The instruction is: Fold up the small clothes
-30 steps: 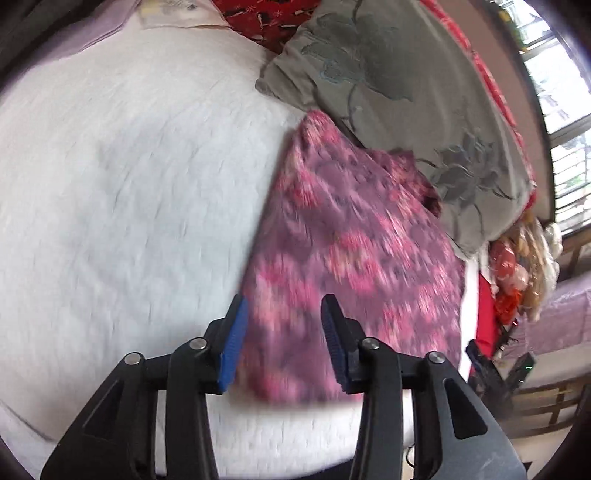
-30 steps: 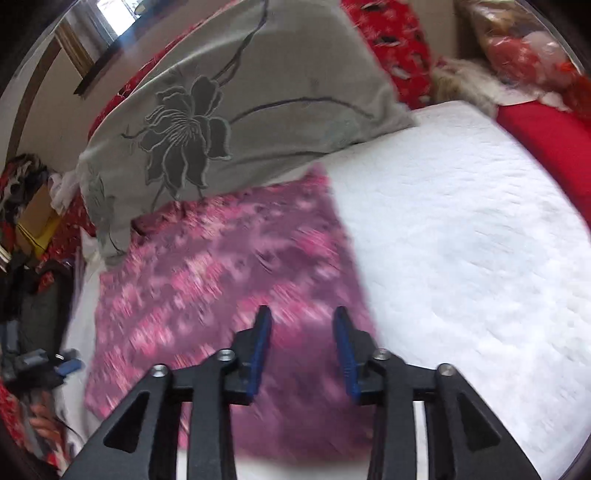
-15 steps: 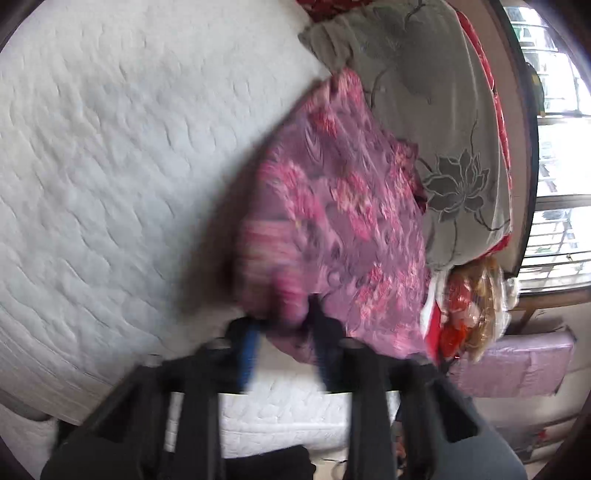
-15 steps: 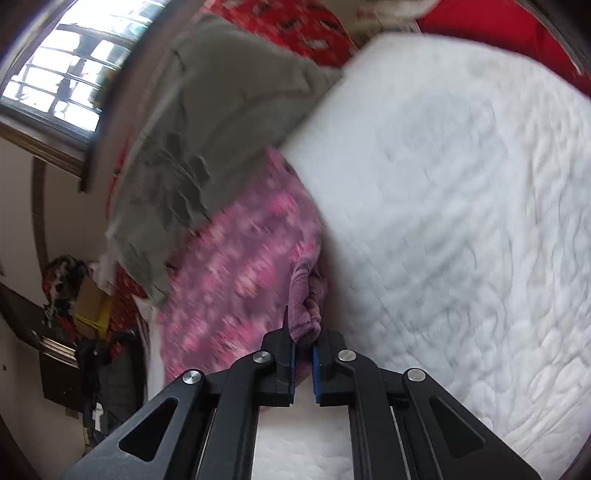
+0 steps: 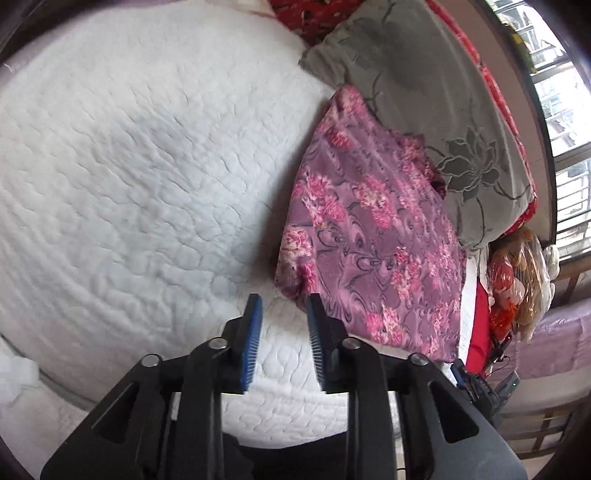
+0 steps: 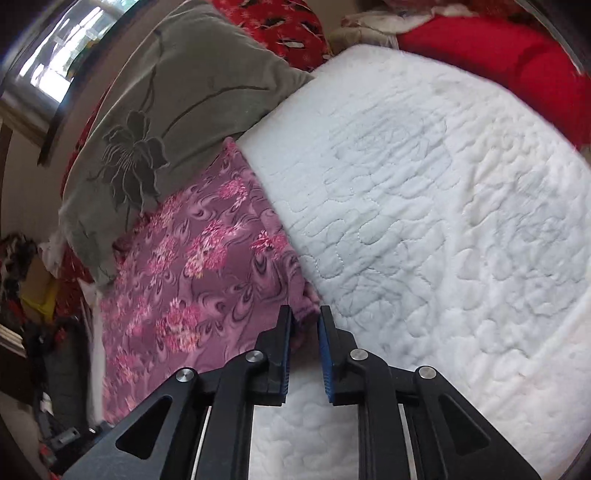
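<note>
A white quilted mattress (image 5: 140, 177) fills both views, and the purple floral garment (image 5: 369, 236) is laid flat along its edge, tucked partly under the grey pillow (image 5: 424, 92). A fold is judged just laid: the left gripper (image 5: 282, 314) is held apart and empty beside the garment's near corner, while the right gripper (image 6: 306, 321) is parted slightly around that corner's hem, so a fresh edge would next need pinching

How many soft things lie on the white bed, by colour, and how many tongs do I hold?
Purple-pink flowered cloth: 1
Grey flowered pillow: 1
Plain red cushion: 1
Red patterned cloth: 1
Tongs, left and right: 2
Total: 6
</note>
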Demonstrator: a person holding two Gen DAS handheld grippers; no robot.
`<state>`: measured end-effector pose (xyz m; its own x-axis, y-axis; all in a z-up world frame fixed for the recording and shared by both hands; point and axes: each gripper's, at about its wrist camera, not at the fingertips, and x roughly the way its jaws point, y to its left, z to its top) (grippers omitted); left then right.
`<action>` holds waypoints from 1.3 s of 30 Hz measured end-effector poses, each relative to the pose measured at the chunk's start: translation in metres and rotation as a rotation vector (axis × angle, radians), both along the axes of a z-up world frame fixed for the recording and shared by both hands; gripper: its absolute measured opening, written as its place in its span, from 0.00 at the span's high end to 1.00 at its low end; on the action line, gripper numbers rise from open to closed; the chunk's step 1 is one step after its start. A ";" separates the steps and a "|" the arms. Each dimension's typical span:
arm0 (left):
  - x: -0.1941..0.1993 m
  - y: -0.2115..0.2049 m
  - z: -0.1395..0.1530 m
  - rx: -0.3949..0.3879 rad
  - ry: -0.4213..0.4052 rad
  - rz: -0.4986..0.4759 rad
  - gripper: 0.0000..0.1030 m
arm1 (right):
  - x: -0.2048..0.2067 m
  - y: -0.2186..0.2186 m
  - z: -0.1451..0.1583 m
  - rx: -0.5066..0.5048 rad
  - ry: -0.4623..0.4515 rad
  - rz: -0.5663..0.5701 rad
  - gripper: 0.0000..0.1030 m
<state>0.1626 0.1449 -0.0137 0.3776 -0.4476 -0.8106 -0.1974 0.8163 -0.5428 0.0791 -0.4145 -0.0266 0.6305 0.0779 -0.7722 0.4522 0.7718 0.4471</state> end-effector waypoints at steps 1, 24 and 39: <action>-0.001 -0.001 0.002 -0.003 -0.006 0.005 0.62 | -0.006 0.002 0.009 -0.022 -0.004 0.010 0.84; 0.059 -0.065 0.015 0.175 -0.018 -0.077 0.43 | 0.046 0.027 0.035 -0.274 -0.001 0.146 0.54; 0.057 -0.123 -0.030 0.496 -0.054 -0.205 0.08 | 0.065 0.044 -0.027 -0.472 0.042 0.117 0.01</action>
<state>0.2195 0.0224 -0.0436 0.3693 -0.0850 -0.9254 0.0100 0.9961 -0.0875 0.1443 -0.3708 -0.0535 0.6064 -0.2186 -0.7645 0.3603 0.9326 0.0191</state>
